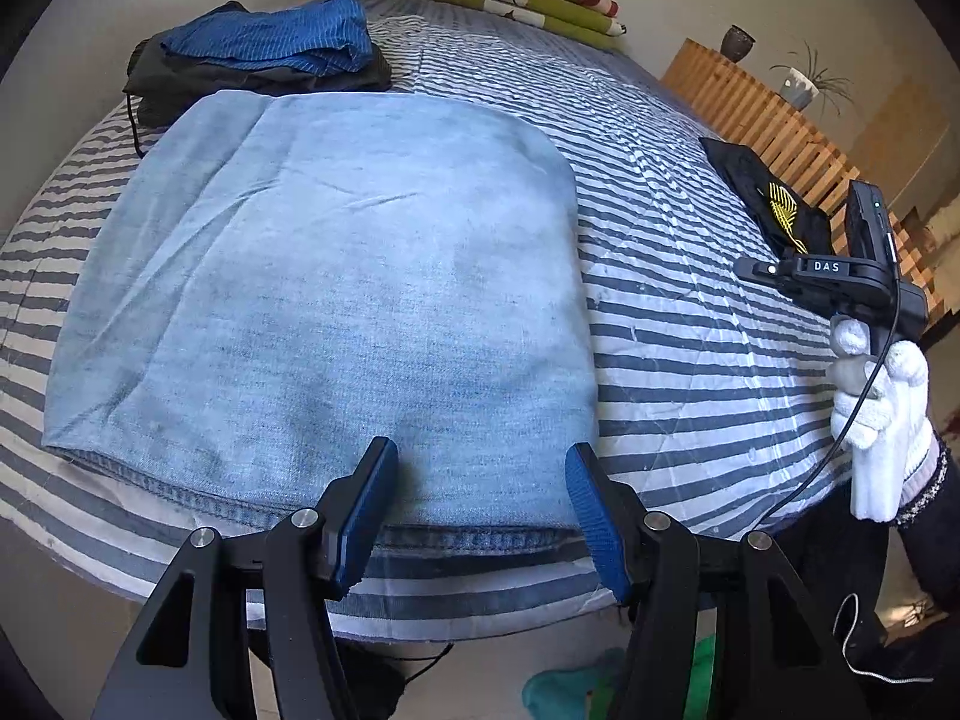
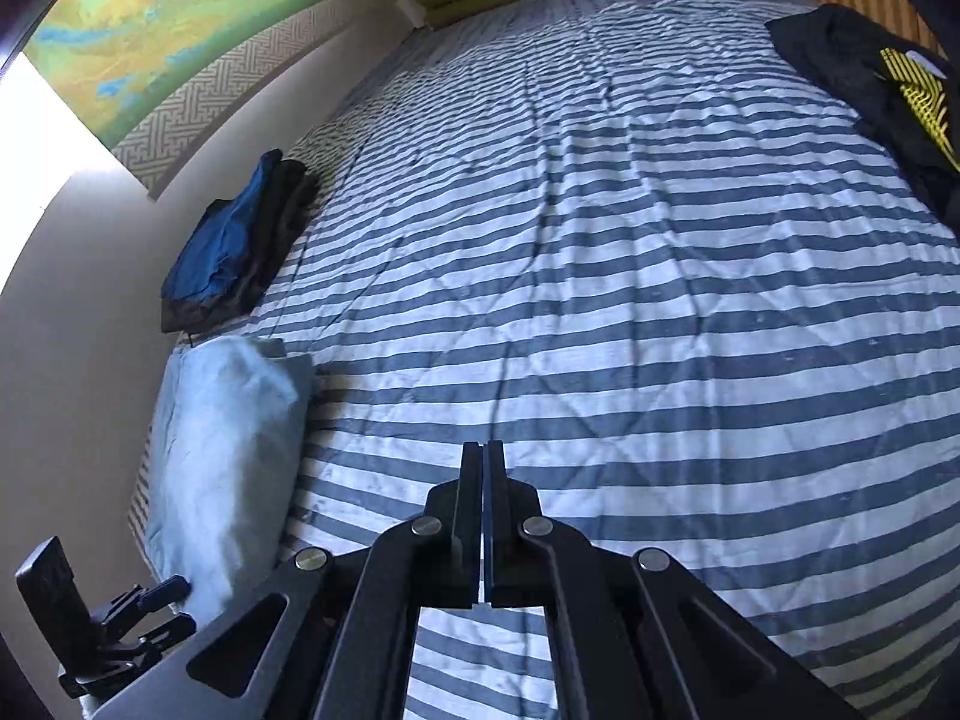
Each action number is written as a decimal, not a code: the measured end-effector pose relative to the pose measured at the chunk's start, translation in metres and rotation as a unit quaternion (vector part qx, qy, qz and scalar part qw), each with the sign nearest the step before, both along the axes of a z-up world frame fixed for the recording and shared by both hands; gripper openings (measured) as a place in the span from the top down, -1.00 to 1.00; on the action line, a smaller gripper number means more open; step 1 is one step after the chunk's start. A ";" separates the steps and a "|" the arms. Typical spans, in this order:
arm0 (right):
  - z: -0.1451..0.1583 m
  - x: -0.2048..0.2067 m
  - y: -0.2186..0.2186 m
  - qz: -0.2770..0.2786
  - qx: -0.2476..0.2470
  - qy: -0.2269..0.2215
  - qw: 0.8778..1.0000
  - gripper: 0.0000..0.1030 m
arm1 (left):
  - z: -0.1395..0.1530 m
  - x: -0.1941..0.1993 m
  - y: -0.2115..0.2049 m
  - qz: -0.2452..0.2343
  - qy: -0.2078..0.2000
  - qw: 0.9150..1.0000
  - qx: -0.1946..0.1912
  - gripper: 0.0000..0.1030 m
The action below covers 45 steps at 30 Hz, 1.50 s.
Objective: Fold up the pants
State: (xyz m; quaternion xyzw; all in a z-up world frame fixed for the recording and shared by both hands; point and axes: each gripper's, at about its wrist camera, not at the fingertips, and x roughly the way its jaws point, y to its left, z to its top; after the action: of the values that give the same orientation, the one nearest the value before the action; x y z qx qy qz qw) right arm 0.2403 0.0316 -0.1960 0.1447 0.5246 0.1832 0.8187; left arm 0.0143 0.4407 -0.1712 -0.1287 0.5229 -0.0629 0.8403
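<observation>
The left gripper (image 1: 480,516) hangs with its jaws apart and empty over the near hem of the folded pants (image 1: 336,276) – it is the nearer tool. The pants lie at the near left corner of the striped bed (image 1: 690,312), long axis running away toward the far edge. The right gripper (image 2: 483,468) – pressed closed, holding nothing – hovers over bare stripes, with the pants (image 2: 222,450) to its left
</observation>
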 end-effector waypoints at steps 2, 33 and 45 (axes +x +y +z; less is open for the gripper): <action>0.003 -0.002 -0.006 0.013 -0.004 0.007 1.000 0.94 | 0.002 0.000 0.000 0.007 0.001 1.000 0.000 -0.20; -0.036 -0.082 0.194 0.205 0.064 0.127 0.968 0.23 | 0.021 -0.014 0.171 0.202 0.012 0.979 -0.006 -0.24; -0.028 -0.100 0.231 0.218 0.053 0.099 0.969 0.57 | -0.035 -0.009 0.200 0.227 0.048 0.972 -0.049 -0.26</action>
State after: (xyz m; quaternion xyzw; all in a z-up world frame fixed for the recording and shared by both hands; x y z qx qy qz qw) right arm 0.1401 0.2624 -0.2240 0.0876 0.6116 0.3697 0.6940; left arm 0.0054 0.6405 -0.2063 -0.2875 0.5158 0.1100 0.7995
